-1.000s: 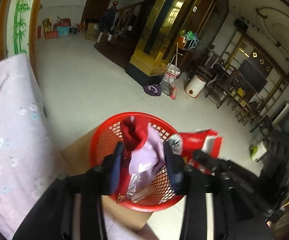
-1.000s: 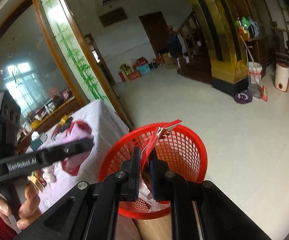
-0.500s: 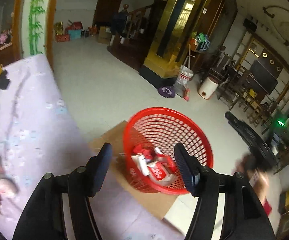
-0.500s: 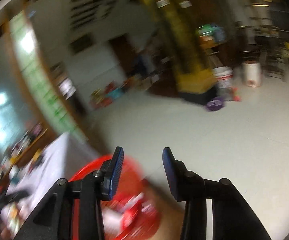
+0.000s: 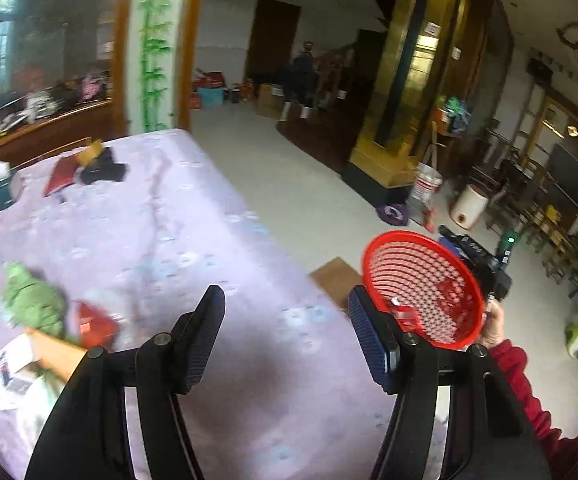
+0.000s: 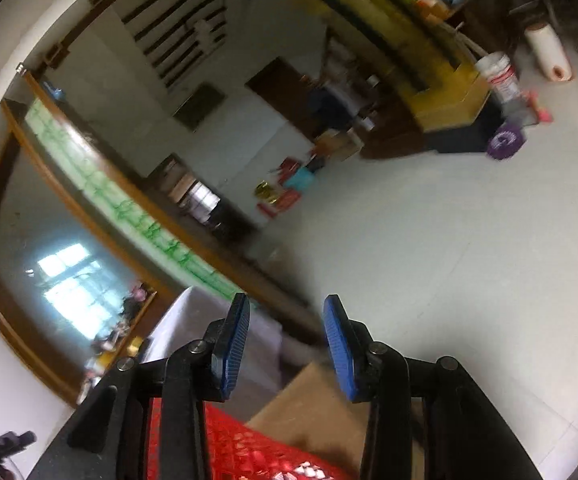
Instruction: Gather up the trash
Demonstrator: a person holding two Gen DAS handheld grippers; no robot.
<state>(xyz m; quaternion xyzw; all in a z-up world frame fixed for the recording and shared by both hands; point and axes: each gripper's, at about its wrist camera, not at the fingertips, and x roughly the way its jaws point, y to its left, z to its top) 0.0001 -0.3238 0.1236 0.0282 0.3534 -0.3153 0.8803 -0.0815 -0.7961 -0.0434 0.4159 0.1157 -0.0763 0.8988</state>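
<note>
Left gripper gapes empty above the table; red basket just right; right gripper released.

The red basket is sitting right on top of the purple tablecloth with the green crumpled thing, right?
Not quite. The left wrist view shows the red basket off the table's edge, over a cardboard box. The green crumpled thing does lie on the purple tablecloth.
</note>
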